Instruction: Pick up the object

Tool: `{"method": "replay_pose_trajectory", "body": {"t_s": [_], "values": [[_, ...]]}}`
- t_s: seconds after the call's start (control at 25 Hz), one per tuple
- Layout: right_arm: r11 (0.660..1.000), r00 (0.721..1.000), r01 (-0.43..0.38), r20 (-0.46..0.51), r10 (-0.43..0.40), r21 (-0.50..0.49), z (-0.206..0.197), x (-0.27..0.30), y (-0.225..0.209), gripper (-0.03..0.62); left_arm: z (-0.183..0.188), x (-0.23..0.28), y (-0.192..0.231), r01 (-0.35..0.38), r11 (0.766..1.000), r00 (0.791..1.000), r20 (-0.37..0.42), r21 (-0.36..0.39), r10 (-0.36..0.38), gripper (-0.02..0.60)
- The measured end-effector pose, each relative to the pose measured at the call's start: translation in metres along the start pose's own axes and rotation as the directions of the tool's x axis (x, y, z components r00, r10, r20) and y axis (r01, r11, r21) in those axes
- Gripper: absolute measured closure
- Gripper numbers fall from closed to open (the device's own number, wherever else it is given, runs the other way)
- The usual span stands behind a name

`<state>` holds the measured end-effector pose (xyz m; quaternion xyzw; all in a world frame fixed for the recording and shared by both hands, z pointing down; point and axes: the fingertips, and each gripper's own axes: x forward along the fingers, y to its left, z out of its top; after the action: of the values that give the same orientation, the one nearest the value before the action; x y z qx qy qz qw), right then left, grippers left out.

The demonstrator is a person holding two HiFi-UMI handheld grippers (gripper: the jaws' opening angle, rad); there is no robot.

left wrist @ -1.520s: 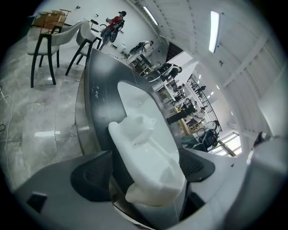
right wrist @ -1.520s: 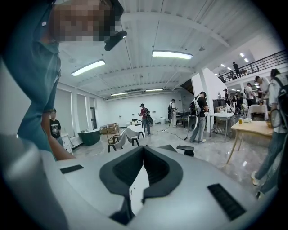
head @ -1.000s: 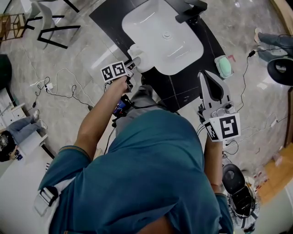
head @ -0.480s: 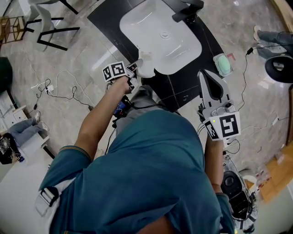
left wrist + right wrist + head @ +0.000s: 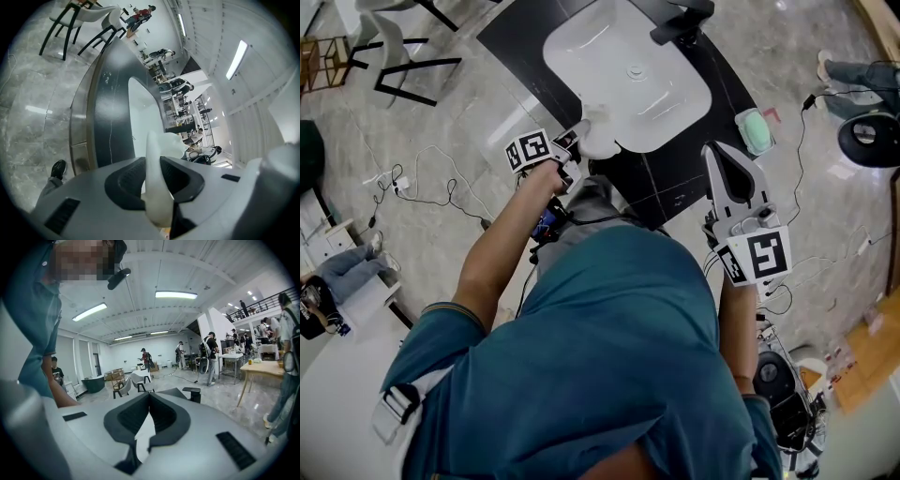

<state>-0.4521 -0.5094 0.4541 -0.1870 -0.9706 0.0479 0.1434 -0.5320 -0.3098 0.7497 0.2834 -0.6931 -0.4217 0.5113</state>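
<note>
White object: at sink's near-left rim, pinched edge-on as left gripper jaws just closed in; right gripper closed, empty, well apart

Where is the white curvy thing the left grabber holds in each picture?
Head view: the white curved object, upper middle, at the white sink's near rim.
Left gripper view: bottom centre, clamped between the jaws.
Right gripper view: not in it.
Shared landmark: the sink.
</note>
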Motion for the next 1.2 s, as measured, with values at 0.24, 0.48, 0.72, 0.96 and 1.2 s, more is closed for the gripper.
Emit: {"method": "replay_pose_trajectory", "body": {"t_s": [0.24, 0.48, 0.72, 0.96, 1.2], "values": [[1.0, 1.0, -0.001, 0.006, 0.001, -0.008, 0.0, 0.001, 0.005, 0.58, 0.024, -0.014, -0.052, 0.107, 0.992, 0.992, 0.064, 0.062, -0.111, 0.48], [1.0, 1.0, 0.003, 0.023, -0.003, -0.024, 0.005, -0.001, 0.01, 0.58, 0.053, -0.039, -0.137, 0.241, 0.952, 0.955, 0.129, 0.19, -0.267, 0.481], [0.998, 0.999, 0.006, 0.05, -0.003, -0.062, 0.013, -0.007, 0.016, 0.58, 0.063, -0.067, -0.203, 0.31, 0.902, 0.915, 0.163, 0.3, -0.369, 0.481], [0.985, 0.994, -0.003, 0.107, 0.022, -0.171, 0.028, -0.02, 0.028, 0.58, 0.063, -0.093, -0.26, 0.343, 0.823, 0.877, 0.16, 0.453, -0.454, 0.482], [0.981, 0.993, 0.02, 0.119, 0.003, -0.19, 0.035, -0.025, 0.032, 0.58, 0.063, -0.105, -0.294, 0.36, 0.766, 0.859, 0.132, 0.532, -0.495, 0.482]]}}
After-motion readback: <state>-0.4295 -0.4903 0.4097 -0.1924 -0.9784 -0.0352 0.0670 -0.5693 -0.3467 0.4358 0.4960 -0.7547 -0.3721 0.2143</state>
